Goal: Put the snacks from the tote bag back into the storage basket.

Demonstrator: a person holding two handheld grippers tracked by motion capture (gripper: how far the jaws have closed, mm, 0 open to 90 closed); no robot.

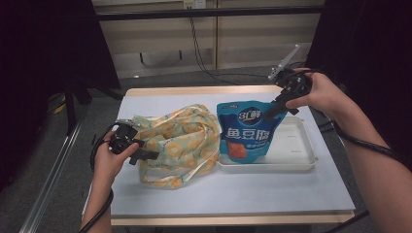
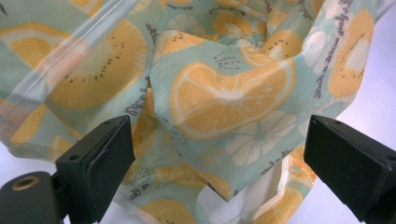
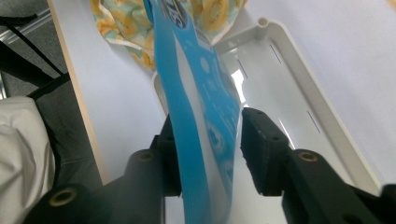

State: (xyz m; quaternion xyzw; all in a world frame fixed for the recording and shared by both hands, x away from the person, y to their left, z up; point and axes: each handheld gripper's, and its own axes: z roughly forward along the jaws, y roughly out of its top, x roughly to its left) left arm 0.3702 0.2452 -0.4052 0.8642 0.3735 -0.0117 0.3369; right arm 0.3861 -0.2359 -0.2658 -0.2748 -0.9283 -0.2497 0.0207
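Note:
A blue snack pouch with white lettering stands upright at the left end of a white tray. My right gripper is at the pouch's upper right corner. In the right gripper view the pouch runs between the jaws of that gripper, against one pad with a gap to the other, above the tray. A crumpled fabric bag printed with orange slices lies left of the pouch. My left gripper sits at its left edge, open. The left gripper's jaws stand wide apart over the fabric.
The pale table has a wooden front edge and free surface in front of the bag and tray. The tray's right part is bare. Black cables trail from both grippers. Dark curtains stand at both sides, and a cabinet wall lies beyond the table.

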